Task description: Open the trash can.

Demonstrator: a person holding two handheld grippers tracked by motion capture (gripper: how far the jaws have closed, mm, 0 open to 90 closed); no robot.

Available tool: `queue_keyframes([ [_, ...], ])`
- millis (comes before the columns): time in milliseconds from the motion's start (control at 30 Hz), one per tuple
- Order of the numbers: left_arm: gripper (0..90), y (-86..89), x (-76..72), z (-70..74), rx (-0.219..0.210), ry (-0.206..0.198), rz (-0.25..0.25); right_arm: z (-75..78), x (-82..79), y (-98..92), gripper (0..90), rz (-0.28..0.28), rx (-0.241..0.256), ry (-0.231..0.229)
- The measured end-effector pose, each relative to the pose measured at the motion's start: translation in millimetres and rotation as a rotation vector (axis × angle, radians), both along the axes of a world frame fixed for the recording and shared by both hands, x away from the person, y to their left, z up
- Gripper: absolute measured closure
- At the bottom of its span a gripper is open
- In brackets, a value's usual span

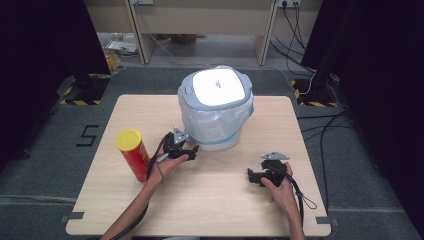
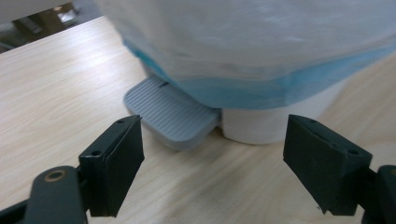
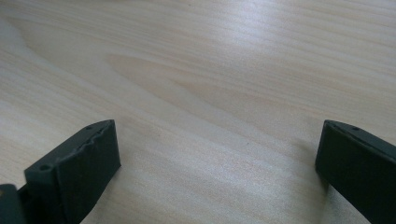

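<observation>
Black jaws of the left gripper (image 2: 212, 163) stand wide apart in the left gripper view, nothing between them, aimed at the base of the pedal bin (image 2: 261, 60). Grey ribbed foot pedal (image 2: 170, 112) lies just ahead of the jaws, flat and low over the wood, projecting from under the bin. Bin's white base sits on the table; a translucent liner bag (image 2: 243, 42) with a blue band hangs down its side.

Right gripper (image 3: 217, 172): jaws also spread wide, empty, held low over bare wood grain.

High view: left hand (image 1: 167, 167) holds its gripper close to the bin's near left foot; right hand (image 1: 280, 192) holds the other gripper toward the near right of the table, well apart from the bin. Cables trail from both grippers along the forearms.

Surface: light wooden table (image 1: 210, 200), rounded corners, pale grain, with glare on its far part. Bin stands at the far centre, lid (image 1: 220, 86) closed, white top with a grey-blue rim. Red chip can with yellow lid (image 1: 132, 154) stands upright at the near left, just beside the left forearm.

Room: grey carpet floor (image 1: 45, 165) with a black "5" mark (image 1: 88, 135) left of the table; black curtains on both sides; yellow-black hazard tape at stand feet; loose cables on the right; pale furniture legs behind.
</observation>
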State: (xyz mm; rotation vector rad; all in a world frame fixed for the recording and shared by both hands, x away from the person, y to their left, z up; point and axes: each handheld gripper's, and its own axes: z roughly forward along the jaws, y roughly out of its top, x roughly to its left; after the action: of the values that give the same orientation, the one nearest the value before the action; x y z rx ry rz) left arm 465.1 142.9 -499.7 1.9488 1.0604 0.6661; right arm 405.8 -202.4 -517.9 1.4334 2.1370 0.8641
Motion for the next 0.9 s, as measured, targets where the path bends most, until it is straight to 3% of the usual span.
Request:
queue_keyframes([
  [267,19.5,7.2,8.8,-2.1,-0.046,0.014,0.113,0.0,0.0,0.0,0.2,0.000,0.000,0.000],
  [600,17.9,10.1,28.6,-1.2,-0.027,0.015,0.254,0.0,0.0,0.0,0.2,0.000,0.000,0.000],
  [733,17.2,11.8,36.7,-3.1,-0.039,0.024,0.273,0.0,0.0,0.0,0.2,0.000,0.000,0.000],
  [900,19.0,8.1,40.4,-3.0,-0.023,0.029,0.270,0.0,0.0,0.0,0.2,0.000,0.000,0.000],
])
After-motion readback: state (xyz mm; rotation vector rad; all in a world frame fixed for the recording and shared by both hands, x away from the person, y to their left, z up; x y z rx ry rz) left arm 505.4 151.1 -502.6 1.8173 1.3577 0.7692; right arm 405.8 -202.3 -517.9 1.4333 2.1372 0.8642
